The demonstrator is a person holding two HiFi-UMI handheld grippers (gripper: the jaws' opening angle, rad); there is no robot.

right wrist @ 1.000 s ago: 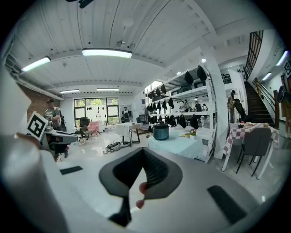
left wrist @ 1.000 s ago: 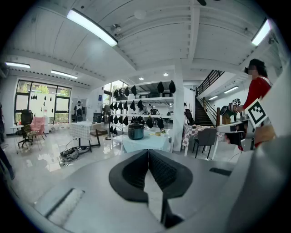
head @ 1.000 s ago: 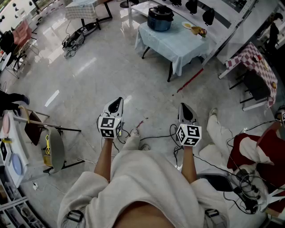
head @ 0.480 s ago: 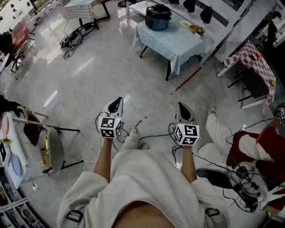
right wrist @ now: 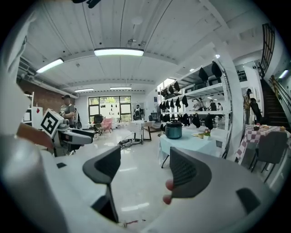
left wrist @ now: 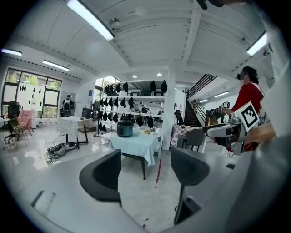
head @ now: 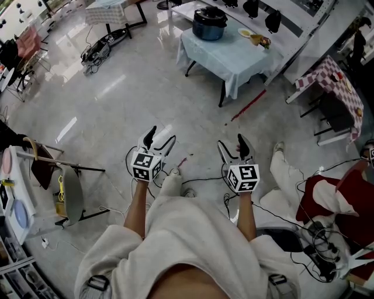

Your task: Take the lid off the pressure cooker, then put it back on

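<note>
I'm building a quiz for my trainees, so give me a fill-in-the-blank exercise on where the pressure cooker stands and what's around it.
1. The pressure cooker stands on a table covered with a light ___ cloth.
2. Its lid is ___ the cooker.
3. Another table, at the head view's right edge, has a red-and-white ___ cloth.
Missing words: blue; on; checkered.

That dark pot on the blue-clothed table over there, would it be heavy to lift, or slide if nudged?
The pressure cooker looks squat and bulky, so it is probably heavy and unlikely to tip. It stands on a draped tablecloth, so a push might drag the cloth along rather than slide cleanly. Its dark body looks smooth, possibly slippery to grip.
</note>
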